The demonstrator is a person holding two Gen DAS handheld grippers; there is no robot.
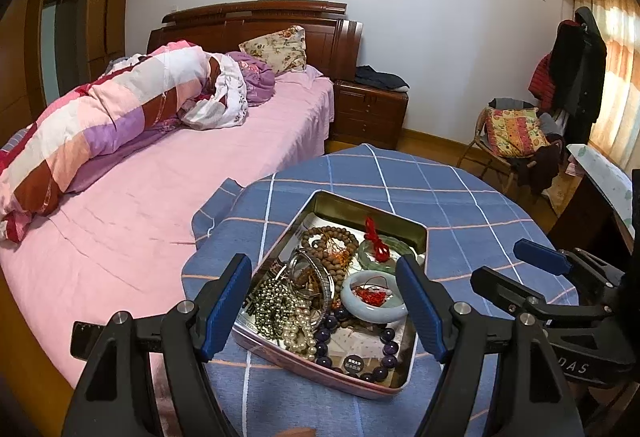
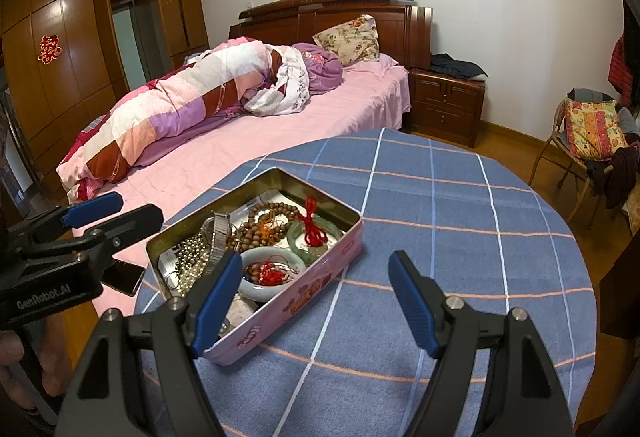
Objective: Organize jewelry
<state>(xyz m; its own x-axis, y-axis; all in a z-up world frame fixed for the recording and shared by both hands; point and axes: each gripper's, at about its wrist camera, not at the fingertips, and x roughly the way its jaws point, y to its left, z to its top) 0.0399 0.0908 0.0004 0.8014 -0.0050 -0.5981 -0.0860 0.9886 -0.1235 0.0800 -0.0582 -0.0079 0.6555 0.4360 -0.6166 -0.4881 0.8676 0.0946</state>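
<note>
A pink metal tin (image 1: 280,359) (image 2: 304,301) full of jewelry stands on a round table with a blue checked cloth (image 1: 480,205) (image 2: 440,217). In it lie brown wooden beads (image 1: 320,237) (image 2: 264,221), a green bangle with a red cord (image 1: 370,257) (image 2: 304,241), a pale bangle (image 1: 370,311) (image 2: 260,287), pearl strands (image 1: 296,329), dark purple beads (image 1: 388,347) and a metal watch (image 2: 218,237). My left gripper (image 1: 324,297) hovers open over the tin's near end, holding nothing. My right gripper (image 2: 312,293) is open above the tin's right side and bare cloth, also holding nothing.
A bed with a pink sheet (image 1: 132,221) (image 2: 248,145) and a rolled quilt lies left of the table. A dark phone (image 2: 124,277) lies at the table's left edge. A wooden nightstand (image 1: 368,113) and a chair with a cushion (image 1: 512,133) stand beyond.
</note>
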